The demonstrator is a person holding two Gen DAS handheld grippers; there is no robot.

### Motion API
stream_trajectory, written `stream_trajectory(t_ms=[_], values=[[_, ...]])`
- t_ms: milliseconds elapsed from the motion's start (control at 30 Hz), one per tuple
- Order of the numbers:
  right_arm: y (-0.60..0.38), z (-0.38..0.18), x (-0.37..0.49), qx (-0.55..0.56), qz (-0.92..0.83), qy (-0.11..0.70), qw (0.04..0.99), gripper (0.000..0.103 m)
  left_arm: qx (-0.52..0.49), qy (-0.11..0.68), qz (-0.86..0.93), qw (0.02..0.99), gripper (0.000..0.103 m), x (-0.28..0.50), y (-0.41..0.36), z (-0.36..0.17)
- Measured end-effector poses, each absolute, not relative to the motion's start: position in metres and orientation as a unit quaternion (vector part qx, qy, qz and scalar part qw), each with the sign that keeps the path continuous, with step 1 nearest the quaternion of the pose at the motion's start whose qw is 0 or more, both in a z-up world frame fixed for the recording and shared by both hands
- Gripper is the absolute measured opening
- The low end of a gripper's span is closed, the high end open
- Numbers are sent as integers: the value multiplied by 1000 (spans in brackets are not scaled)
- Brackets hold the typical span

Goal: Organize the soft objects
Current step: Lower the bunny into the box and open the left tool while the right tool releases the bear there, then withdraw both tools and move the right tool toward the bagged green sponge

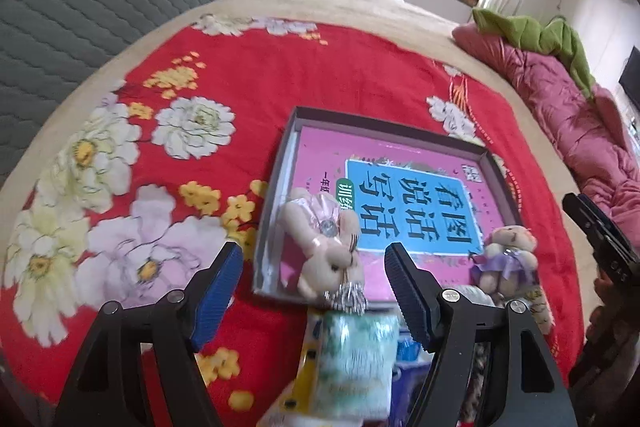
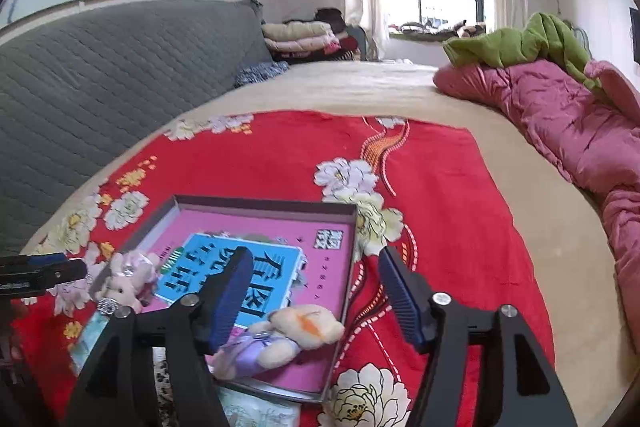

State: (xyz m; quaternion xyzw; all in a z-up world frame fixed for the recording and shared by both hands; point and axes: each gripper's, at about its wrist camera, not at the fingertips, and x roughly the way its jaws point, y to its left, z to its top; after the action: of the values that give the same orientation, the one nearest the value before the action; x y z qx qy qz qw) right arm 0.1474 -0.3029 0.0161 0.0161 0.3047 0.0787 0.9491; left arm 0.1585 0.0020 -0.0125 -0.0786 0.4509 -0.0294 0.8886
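left tongs agape over pink bunny | right tongs agape above purple bear

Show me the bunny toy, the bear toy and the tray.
bunny toy (image 1: pixel 320 247): left wrist view, on its body.
bear toy (image 1: pixel 506 253): left wrist view, on its chest.
tray (image 2: pixel 264 203): right wrist view, on its far rim.

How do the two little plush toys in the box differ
The pink-dressed bunny lies flat in the box's left part, a silver tassel at its head; the purple-dressed bear sits at the right corner. The bunny has long ears, the bear short round ones. Both are small, beige, and ungripped.
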Motion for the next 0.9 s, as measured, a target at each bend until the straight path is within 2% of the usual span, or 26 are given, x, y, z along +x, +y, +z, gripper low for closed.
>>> stream_trajectory(t_ms=[233,400,900], values=[[-309,30,105,36,87,263,960,73,-75,430,-21,900,76,115,10,12],[-311,40,77,36,83,232,968,73,-71,421,-28,904,76,98,7,19],[-297,23,22,40,66,289,954,74,-56,419,-60,904,76,66,-11,17]])
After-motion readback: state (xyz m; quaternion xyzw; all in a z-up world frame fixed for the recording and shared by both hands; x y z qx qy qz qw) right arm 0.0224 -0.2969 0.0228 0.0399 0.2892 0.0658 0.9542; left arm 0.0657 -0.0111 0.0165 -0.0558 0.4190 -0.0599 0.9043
